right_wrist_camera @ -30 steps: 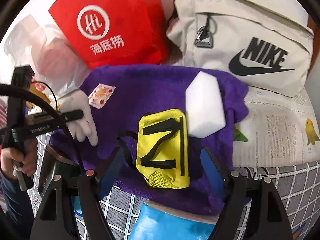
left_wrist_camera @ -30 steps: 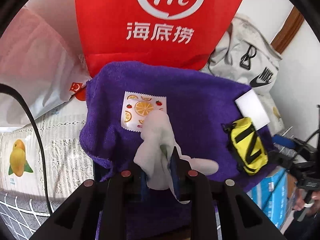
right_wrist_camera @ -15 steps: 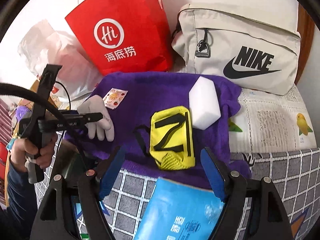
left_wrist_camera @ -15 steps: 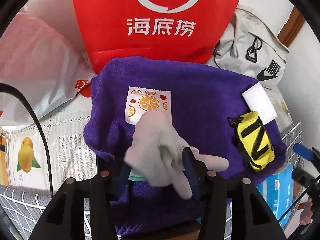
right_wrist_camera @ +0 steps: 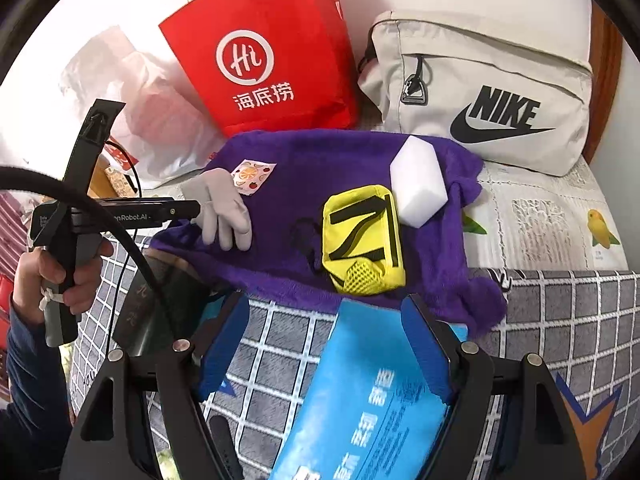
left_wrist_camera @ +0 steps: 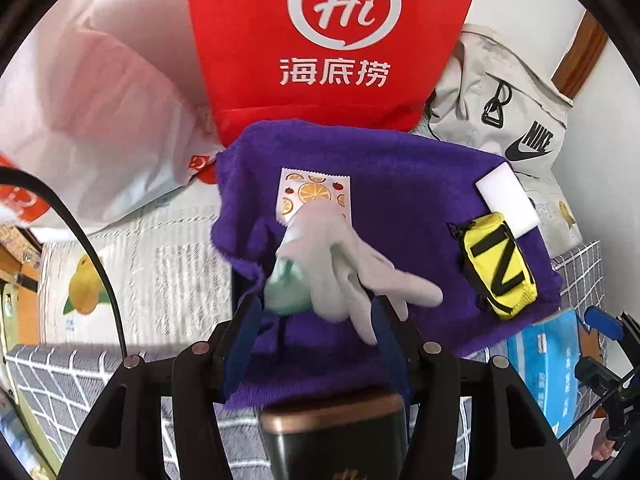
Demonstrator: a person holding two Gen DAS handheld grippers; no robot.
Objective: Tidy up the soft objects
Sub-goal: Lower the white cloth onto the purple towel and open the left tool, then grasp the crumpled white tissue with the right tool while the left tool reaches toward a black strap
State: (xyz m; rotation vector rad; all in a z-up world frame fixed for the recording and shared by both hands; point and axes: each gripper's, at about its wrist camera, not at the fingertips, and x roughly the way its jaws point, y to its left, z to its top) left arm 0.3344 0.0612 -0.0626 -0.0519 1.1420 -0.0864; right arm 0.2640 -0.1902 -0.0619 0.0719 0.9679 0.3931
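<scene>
A grey glove (left_wrist_camera: 340, 260) with a green cuff lies on the purple towel (left_wrist_camera: 400, 184), partly over a fruit-print sachet (left_wrist_camera: 312, 192). My left gripper (left_wrist_camera: 316, 320) is open, its jaws on either side of the glove's near end. In the right wrist view the glove (right_wrist_camera: 222, 208) lies at the towel's (right_wrist_camera: 340, 160) left edge, by the left gripper's tip (right_wrist_camera: 188, 210). A yellow pouch (right_wrist_camera: 362, 240) and a white sponge (right_wrist_camera: 418, 184) lie on the towel. My right gripper (right_wrist_camera: 324, 344) is open and empty, above a blue pack (right_wrist_camera: 360, 392).
A red paper bag (right_wrist_camera: 268, 60), a beige Nike bag (right_wrist_camera: 492, 96) and a white plastic bag (right_wrist_camera: 132, 108) stand behind the towel. A dark box (left_wrist_camera: 332, 436) sits under the towel's near edge. The surface has a grey checked cloth (right_wrist_camera: 560, 312).
My left gripper has opened and let go of the glove, which now lies on the towel. Both grippers have drawn back from the towel.
</scene>
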